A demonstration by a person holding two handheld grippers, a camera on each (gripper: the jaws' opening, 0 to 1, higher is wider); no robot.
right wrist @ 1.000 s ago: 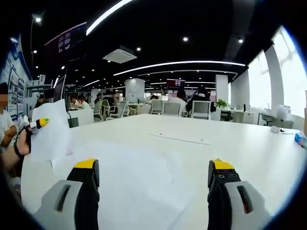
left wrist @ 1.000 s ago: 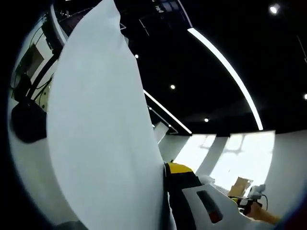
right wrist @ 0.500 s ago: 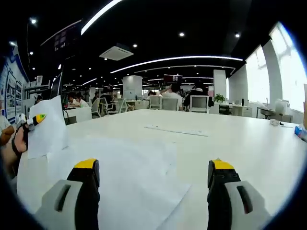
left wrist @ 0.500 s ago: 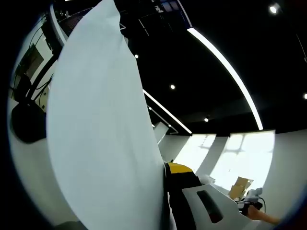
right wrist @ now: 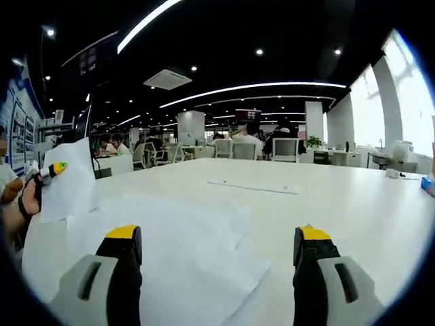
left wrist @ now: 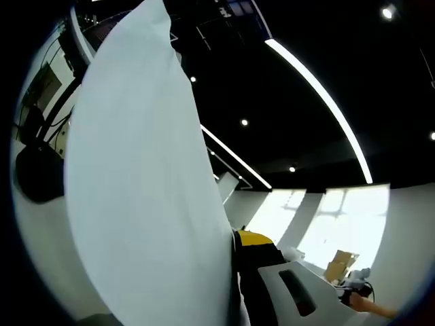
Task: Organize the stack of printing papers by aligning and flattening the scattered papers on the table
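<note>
The right gripper [right wrist: 213, 261] has its jaws spread wide above the scattered papers [right wrist: 183, 251] lying on the white table [right wrist: 340, 204]. Further left, the left gripper [right wrist: 58, 170] pinches one sheet [left wrist: 143, 197], holding it upright. Far behind, people sit at desks.

Held sheet [left wrist: 143, 204] plain white; papers [right wrist: 183, 251] and table [right wrist: 353, 204] white; right gripper [right wrist: 216, 255] black-and-grey, yellow-tipped.

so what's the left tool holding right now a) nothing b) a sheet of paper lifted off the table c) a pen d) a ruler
b: the left tool pinches a sheet of paper held up above the table, seen at the left of the right gripper view.
</note>
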